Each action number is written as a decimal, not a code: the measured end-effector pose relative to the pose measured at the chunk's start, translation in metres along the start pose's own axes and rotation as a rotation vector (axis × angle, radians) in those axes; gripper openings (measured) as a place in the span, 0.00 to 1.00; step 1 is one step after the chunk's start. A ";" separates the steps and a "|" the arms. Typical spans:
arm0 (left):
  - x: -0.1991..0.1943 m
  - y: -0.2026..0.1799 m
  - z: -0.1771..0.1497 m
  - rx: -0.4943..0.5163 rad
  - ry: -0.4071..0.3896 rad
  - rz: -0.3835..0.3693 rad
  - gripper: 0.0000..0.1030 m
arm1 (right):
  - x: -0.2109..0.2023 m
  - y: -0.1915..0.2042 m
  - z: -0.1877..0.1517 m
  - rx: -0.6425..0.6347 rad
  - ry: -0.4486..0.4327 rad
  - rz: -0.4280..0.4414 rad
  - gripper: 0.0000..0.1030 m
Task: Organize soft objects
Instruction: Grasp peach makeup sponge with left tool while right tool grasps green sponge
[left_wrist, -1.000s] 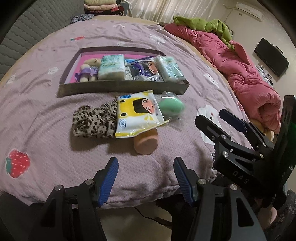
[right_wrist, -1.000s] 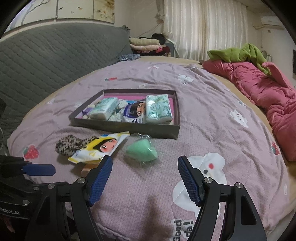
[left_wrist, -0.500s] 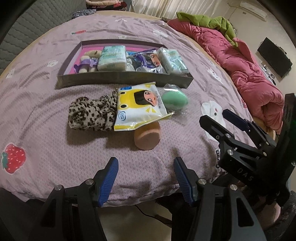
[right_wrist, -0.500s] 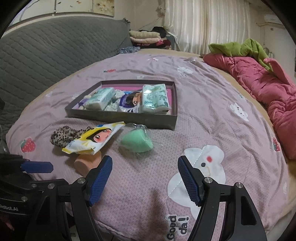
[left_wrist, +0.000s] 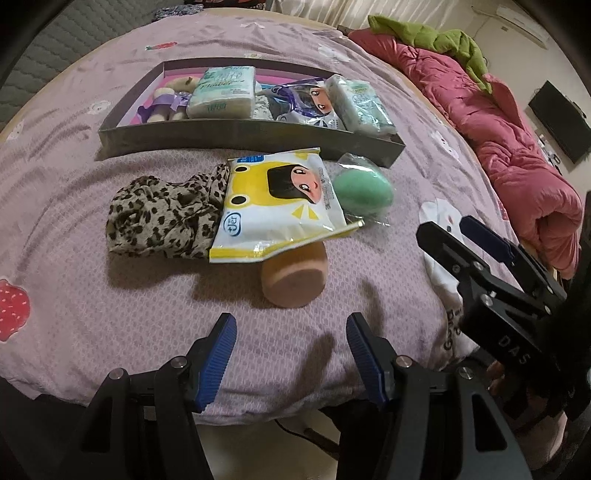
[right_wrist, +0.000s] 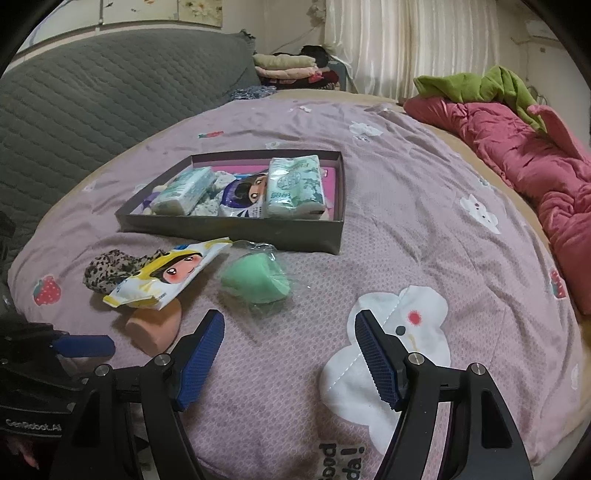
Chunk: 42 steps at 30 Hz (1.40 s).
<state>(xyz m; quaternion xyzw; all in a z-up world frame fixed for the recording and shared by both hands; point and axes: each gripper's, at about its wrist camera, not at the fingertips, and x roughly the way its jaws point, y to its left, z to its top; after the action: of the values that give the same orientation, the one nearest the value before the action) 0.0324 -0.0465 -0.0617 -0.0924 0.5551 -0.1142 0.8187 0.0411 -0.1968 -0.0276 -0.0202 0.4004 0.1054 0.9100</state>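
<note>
In front of the box (left_wrist: 251, 138), on the purple bedcover (left_wrist: 74, 221), four soft things lie loose: a leopard cloth (left_wrist: 162, 218), a yellow pack (left_wrist: 280, 206), a green sponge (left_wrist: 364, 188) in clear wrap, and a peach sponge (left_wrist: 295, 275). The pack leans on the cloth and on the peach sponge, so it sits tilted. Inside the box are already two tissue packs, a doll and a purple pack, so I judge the loose four belong there too. The left gripper (left_wrist: 288, 354) hovers near the peach sponge, with its tongs apart and holding nothing, probably to take that sponge first. The right gripper (right_wrist: 288, 354) is also wide apart and holds nothing, on the near side of the green sponge.
</note>
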 end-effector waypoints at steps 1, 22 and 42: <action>0.002 -0.001 0.001 -0.006 0.000 0.000 0.60 | 0.001 -0.002 0.000 0.006 0.000 0.002 0.72; 0.017 0.007 0.019 -0.056 0.000 -0.028 0.56 | 0.063 0.014 0.011 -0.160 0.034 0.079 0.72; 0.032 0.009 0.034 -0.072 -0.007 -0.025 0.49 | 0.086 0.013 0.019 -0.178 0.010 0.165 0.48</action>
<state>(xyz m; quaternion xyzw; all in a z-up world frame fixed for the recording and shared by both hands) 0.0765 -0.0461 -0.0800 -0.1293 0.5548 -0.1041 0.8153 0.1083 -0.1663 -0.0770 -0.0685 0.3944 0.2152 0.8907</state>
